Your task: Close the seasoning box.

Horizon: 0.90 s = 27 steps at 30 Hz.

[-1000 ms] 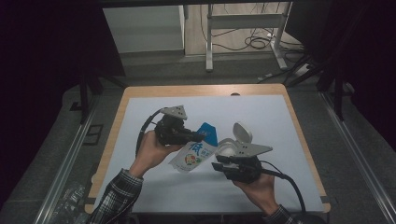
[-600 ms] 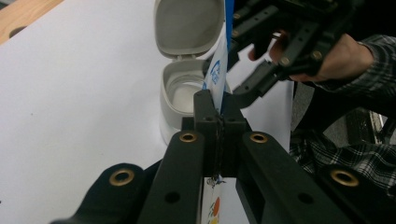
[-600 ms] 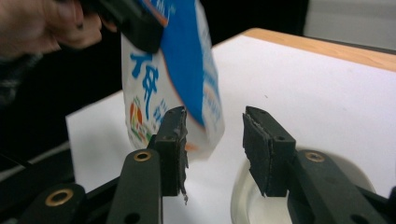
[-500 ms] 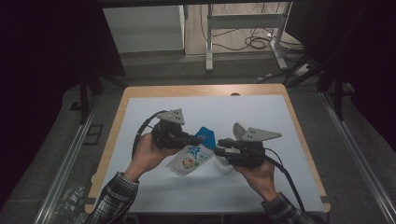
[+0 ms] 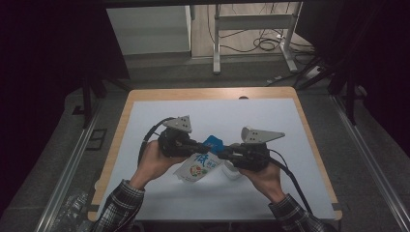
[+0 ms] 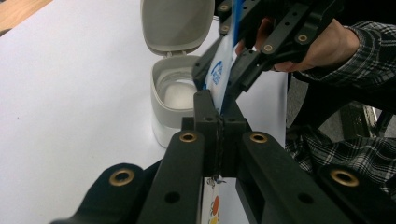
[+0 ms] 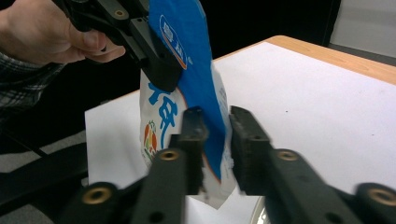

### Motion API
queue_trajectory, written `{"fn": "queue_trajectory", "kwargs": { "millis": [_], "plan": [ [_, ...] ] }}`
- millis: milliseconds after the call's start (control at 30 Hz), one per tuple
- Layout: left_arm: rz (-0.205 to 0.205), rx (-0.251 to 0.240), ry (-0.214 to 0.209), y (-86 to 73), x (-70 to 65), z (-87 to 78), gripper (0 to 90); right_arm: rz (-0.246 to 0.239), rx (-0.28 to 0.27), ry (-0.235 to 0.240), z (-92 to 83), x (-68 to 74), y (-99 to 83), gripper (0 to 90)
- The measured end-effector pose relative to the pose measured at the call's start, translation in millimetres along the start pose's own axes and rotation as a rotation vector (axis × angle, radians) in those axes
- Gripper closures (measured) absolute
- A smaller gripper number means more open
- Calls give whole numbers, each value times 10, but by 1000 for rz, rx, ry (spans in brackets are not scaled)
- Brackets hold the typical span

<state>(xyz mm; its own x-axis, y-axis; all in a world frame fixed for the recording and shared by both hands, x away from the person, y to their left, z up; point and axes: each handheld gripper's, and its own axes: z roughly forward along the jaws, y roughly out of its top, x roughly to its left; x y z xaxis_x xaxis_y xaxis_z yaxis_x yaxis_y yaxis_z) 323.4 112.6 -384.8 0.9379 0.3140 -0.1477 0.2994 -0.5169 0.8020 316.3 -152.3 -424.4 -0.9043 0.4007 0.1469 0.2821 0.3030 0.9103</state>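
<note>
A blue and white pouch (image 5: 197, 167) (image 7: 187, 56) hangs tilted over the white sheet between my two grippers. My left gripper (image 5: 205, 147) (image 6: 212, 100) is shut on the pouch's upper edge (image 6: 219, 70). From the opposite side, my right gripper (image 5: 220, 152) (image 7: 217, 121) has just been closing its jaws on the blue top corner, which now fills the gap between the pads. A small white jar (image 6: 175, 98) with its hinged lid (image 6: 177, 23) flipped up stands on the sheet below the pouch, mostly hidden under my right hand in the high view.
A white sheet (image 5: 193, 116) covers the wooden table (image 5: 208, 93). Both forearms in plaid sleeves (image 5: 118, 208) come in from the near edge. Beyond the table are a metal stand (image 5: 251, 29) and cables (image 5: 270, 43) on the floor.
My right gripper has risen and swung in to the left, from beside the jar to the pouch's top corner, and its jaws have closed around it. The left gripper has kept its hold.
</note>
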Motion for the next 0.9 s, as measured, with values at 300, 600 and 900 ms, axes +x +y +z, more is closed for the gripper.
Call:
{"fn": "queue_trajectory", "kwargs": {
  "millis": [300,600,900],
  "plan": [
    [-8,-33,16,-98,29,-26,882,-64,36,-28,49,76,55,894],
    [-3,-13,154,-207,1,-28,581,-87,72,-60,125,113,157,896],
    [-53,8,316,-462,-29,10,220,-123,111,-110,243,154,336,896]
  ]
}}
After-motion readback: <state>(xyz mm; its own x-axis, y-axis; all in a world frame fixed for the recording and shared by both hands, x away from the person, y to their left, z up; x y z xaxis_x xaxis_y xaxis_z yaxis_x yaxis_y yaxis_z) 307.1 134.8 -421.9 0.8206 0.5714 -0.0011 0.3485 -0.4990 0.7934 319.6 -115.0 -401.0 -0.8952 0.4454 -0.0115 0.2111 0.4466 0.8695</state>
